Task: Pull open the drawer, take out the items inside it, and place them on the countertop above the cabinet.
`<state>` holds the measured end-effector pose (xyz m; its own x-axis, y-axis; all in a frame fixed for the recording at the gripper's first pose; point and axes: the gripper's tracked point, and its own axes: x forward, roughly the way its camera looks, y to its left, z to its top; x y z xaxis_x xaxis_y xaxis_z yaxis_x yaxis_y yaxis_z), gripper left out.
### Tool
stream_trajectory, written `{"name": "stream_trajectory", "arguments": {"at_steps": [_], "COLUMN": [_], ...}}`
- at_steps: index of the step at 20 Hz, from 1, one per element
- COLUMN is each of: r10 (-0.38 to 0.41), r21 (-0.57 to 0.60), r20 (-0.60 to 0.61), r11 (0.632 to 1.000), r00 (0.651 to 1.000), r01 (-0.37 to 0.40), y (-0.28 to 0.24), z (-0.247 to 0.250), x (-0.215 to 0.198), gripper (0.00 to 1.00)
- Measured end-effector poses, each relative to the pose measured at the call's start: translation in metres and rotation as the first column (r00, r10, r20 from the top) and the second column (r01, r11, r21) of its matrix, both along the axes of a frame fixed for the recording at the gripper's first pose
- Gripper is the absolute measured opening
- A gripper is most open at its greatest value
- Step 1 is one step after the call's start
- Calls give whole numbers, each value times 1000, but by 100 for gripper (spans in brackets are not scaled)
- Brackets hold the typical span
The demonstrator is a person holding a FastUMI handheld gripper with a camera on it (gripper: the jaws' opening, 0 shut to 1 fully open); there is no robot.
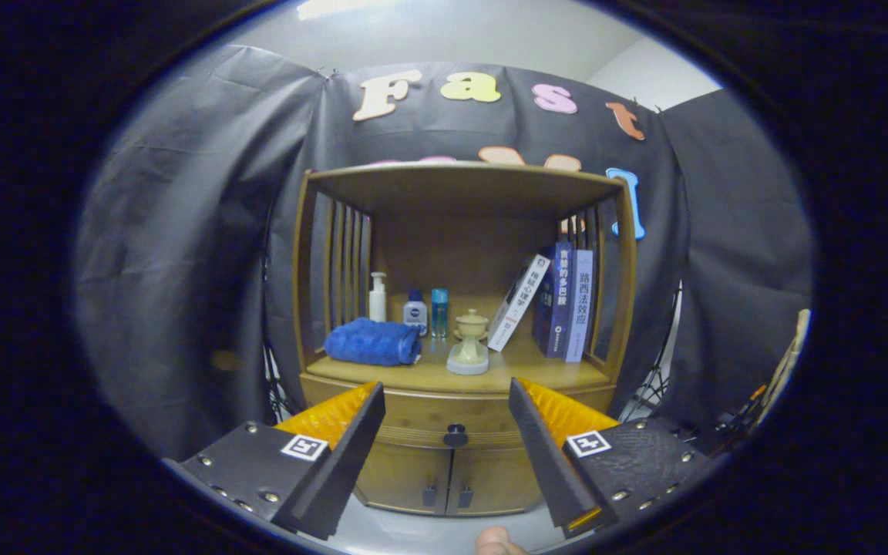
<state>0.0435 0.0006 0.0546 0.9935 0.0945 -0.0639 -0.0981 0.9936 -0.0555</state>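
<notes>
Wooden drawer (455,422) sits shut; my gripper (448,401) hangs wide before it. I'd pinch its small, stiff, possibly slippery knob (455,436).

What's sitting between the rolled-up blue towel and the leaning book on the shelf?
In the gripper view, between the blue towel and the leaning book stand three bottles and a small cream lidded pot. The open gripper hovers before the drawer knob.

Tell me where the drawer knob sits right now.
In the gripper view, the drawer knob sits centred on the closed drawer, between the open gripper's fingers, below the countertop and above the cabinet doors.
</notes>
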Motion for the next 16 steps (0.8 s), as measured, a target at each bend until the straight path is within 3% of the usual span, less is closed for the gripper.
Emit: {"name": "stream_trajectory", "arguments": {"at_steps": [3,5,6,8,10,13,16], "r10": [11,81,114,114,151,84,60], "r21": [70,110,106,91,121,113,94], "r20": [3,20,22,-5,93,42,43], "r11": [998,991,988,989,979,990,993], "r00": [1000,996,993,993,984,996,997], "r01": [-12,-83,-116,-113,-162,-88,-64], "y": [4,22,27,26,36,15,1], "z": [19,30,29,21,39,30,46], "x": [-28,-39,-40,-44,-41,-40,-38], "gripper": [97,98,99,99,99,98,97]}}
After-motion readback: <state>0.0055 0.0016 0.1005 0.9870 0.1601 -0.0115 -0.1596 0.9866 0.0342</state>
